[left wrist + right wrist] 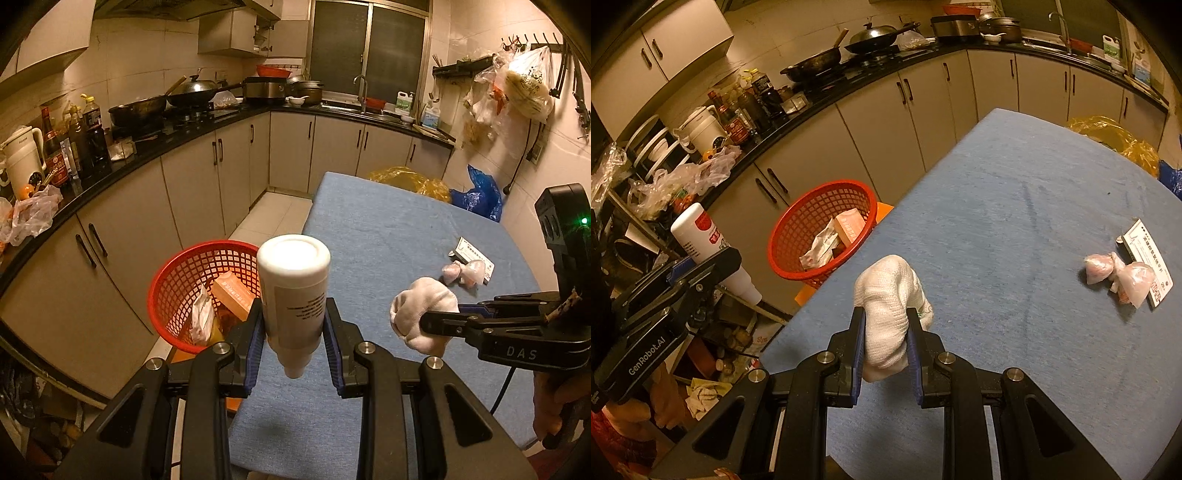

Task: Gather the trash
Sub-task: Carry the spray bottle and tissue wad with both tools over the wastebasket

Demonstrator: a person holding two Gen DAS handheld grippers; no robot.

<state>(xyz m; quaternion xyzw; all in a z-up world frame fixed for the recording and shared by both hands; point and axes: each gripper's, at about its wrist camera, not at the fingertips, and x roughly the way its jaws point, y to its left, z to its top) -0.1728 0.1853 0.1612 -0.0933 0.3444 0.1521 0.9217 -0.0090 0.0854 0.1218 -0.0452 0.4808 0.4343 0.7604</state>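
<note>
Gripping tongs (293, 325) hold a white bottle (293, 291).

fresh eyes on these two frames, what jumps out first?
Both tongs are loaded: the left tongs clamp a white bottle cap-down, near the red basket, and the right tongs pinch a bunched white cloth over the blue tabletop. The basket, beside the table's left edge, already holds an orange box and a wrapper. Small pink bags and a printed carton remain on the table's right.

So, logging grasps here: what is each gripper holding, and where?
Left gripper clamps the white bottle around its lower body; right gripper pinches the white cloth mid-bundle.
</note>
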